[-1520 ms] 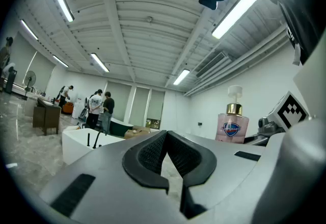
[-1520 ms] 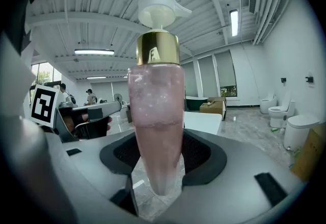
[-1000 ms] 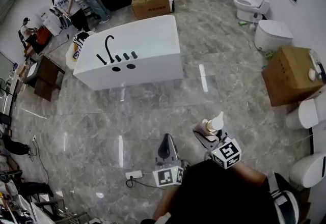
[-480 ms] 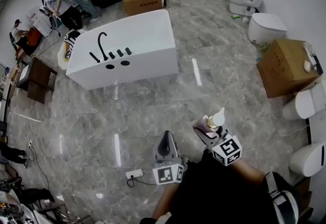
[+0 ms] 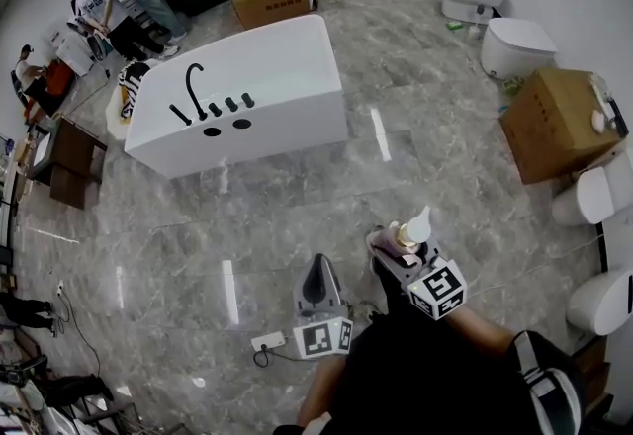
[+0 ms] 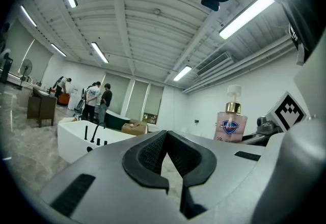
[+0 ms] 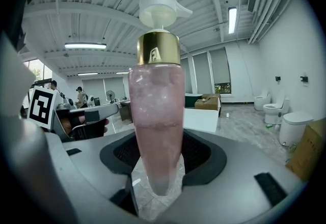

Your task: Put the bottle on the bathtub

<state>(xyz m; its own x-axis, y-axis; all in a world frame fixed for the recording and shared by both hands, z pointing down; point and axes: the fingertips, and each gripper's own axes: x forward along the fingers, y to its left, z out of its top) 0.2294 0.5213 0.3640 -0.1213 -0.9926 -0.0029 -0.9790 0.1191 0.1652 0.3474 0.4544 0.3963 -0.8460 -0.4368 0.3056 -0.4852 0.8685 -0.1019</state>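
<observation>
The pink pump bottle [image 7: 155, 116] stands upright, pinched low on its body by the right tool [image 7: 159, 159], lower right of centre in the head view; the left tool [image 6: 165, 154] beside it is pressed together, empty; the white bathtub [image 5: 287, 67] sits well apart, upper left

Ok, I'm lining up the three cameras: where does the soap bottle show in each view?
Head view: bottle lower right of centre, upright.
Left gripper view: bottle right of centre, beyond the closed jaws.
Right gripper view: bottle fills the centre, clamped between the jaws.
Shared landmark: the white bathtub, seen in all three.
</observation>
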